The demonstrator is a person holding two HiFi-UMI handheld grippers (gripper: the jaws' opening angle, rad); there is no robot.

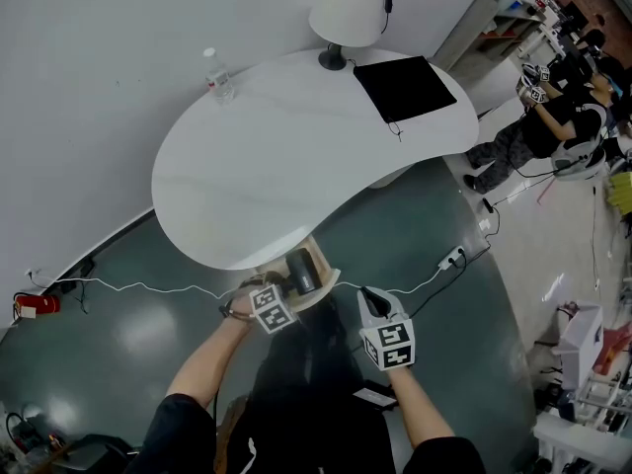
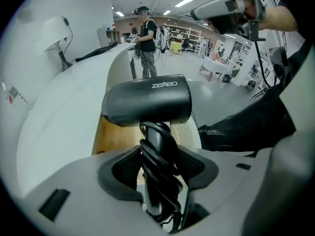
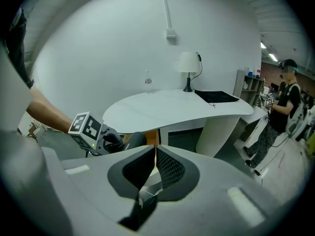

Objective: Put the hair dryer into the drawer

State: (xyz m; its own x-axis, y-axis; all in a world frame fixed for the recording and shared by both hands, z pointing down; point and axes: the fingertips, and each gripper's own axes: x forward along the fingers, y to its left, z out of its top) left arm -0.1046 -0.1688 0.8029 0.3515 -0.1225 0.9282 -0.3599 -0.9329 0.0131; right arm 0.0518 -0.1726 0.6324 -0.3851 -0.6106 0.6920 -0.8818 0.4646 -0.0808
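Observation:
A black hair dryer (image 2: 146,101) with its cord wound round the handle is held upright in my left gripper (image 2: 156,167), whose jaws are shut on the handle. In the head view the hair dryer (image 1: 300,270) hangs over the open wooden drawer (image 1: 323,290) that sticks out from under the white table (image 1: 247,166). The drawer's light wood floor (image 2: 113,136) shows below the dryer. My right gripper (image 1: 373,301) is beside the drawer on the right, jaws shut with nothing between them; in its own view the right gripper (image 3: 154,162) sees the left gripper (image 3: 93,134) and the dryer (image 3: 134,140).
On the white table stand a lamp (image 1: 346,13), a water bottle (image 1: 219,75) and a black mat (image 1: 403,87). A white cable (image 1: 128,286) runs over the dark floor to a power strip (image 1: 452,258). People (image 1: 553,126) stand at the far right.

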